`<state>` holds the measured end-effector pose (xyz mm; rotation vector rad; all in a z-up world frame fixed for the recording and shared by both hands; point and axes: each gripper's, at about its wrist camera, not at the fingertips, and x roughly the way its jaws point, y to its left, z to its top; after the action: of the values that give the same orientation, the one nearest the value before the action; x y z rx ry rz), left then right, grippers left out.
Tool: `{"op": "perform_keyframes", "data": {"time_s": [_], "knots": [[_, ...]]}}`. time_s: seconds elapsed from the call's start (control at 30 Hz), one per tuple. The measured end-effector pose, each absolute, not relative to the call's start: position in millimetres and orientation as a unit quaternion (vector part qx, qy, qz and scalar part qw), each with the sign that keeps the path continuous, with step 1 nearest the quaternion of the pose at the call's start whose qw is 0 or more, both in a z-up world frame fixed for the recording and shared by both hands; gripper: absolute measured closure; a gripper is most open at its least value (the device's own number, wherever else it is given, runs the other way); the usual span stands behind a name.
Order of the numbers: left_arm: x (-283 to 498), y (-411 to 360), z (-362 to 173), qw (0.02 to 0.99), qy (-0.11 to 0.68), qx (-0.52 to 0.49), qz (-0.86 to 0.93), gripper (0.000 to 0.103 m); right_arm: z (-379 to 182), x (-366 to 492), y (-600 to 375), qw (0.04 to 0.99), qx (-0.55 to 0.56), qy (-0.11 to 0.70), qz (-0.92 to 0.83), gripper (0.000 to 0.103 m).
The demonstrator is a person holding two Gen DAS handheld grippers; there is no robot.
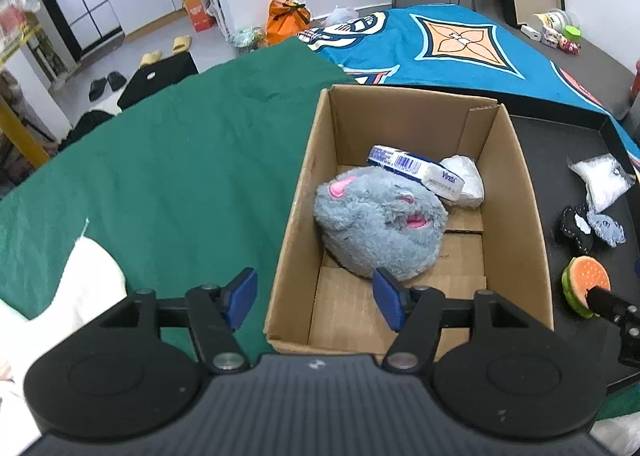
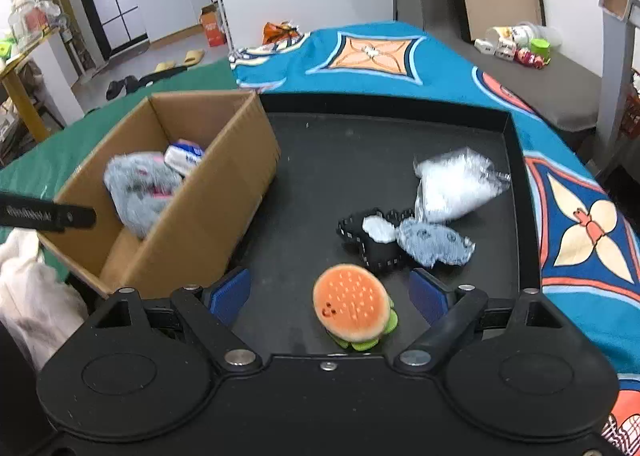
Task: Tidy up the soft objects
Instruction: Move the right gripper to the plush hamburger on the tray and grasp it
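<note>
A cardboard box holds a grey plush mouse, a Vinda tissue pack and a white soft bundle. My left gripper is open and empty over the box's near left corner. The box also shows in the right wrist view. On the black tray lie a burger plush, a black-and-white plush, a small grey plush and a clear bag of white filling. My right gripper is open, with the burger plush between its fingers, untouched.
A green cloth covers the table left of the box, with a white cloth at its near edge. A blue patterned blanket lies behind and right of the tray. Small items sit at the far right.
</note>
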<state>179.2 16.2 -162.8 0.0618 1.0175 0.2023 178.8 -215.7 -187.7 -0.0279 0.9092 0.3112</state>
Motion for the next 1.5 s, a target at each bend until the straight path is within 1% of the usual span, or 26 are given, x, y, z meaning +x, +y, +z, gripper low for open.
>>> {"op": "perform_keyframes", "data": {"time_s": [0.27, 0.4, 0.47, 0.57, 0.63, 0.7, 0.73, 0.8, 0.83, 0.87, 0.93, 1.17, 1.5], "knots": [[186.1, -2.1, -169.2, 0.862, 0.491, 0.079, 0.094, 0.033, -216.3, 183.2, -227.2, 0.877, -0.005, 0.454, 0.157, 0.017], [189.8, 0.2, -171.6, 0.857, 0.499, 0.073, 0.104, 0.033, -226.6, 183.8, -231.2, 0.880, -0.010, 0.451, 0.150, 0.018], [190.8, -0.4, -172.8, 0.854, 0.504, 0.073, 0.108, 0.033, -229.2, 183.8, -232.4, 0.881, -0.011, 0.448, 0.151, 0.020], [191.6, -7.0, -172.2, 0.853, 0.503, 0.088, 0.110, 0.033, -235.0, 185.2, -232.9, 0.883, -0.017, 0.446, 0.147, 0.024], [191.8, -12.3, -172.2, 0.852, 0.502, 0.099, 0.111, 0.033, -238.9, 187.3, -234.6, 0.882, -0.012, 0.449, 0.141, 0.031], [192.1, -16.9, -172.9, 0.851, 0.501, 0.108, 0.112, 0.033, -238.6, 187.1, -235.6, 0.886, -0.010, 0.442, 0.138, 0.034], [192.2, -18.1, -173.0, 0.851, 0.501, 0.110, 0.113, 0.033, -238.5, 187.6, -235.3, 0.887, -0.012, 0.439, 0.138, 0.038], [192.7, -18.3, -173.4, 0.850, 0.502, 0.113, 0.115, 0.033, -238.7, 187.6, -235.8, 0.890, -0.012, 0.435, 0.138, 0.043], [192.7, -18.6, -173.3, 0.850, 0.502, 0.114, 0.115, 0.033, -238.3, 187.1, -235.8, 0.890, -0.012, 0.434, 0.139, 0.051], [192.5, -18.6, -173.2, 0.849, 0.502, 0.114, 0.116, 0.033, -237.5, 187.0, -235.9, 0.889, -0.013, 0.435, 0.141, 0.055], [192.4, -18.8, -173.1, 0.849, 0.502, 0.115, 0.116, 0.033, -236.4, 185.8, -237.8, 0.888, -0.008, 0.438, 0.144, 0.057], [190.3, -21.1, -169.5, 0.852, 0.498, 0.118, 0.113, 0.033, -226.6, 185.1, -245.9, 0.888, 0.006, 0.441, 0.134, 0.059], [183.7, -13.8, -162.1, 0.862, 0.487, 0.097, 0.108, 0.033, -203.3, 178.2, -235.0, 0.895, 0.003, 0.425, 0.133, 0.058]]}}
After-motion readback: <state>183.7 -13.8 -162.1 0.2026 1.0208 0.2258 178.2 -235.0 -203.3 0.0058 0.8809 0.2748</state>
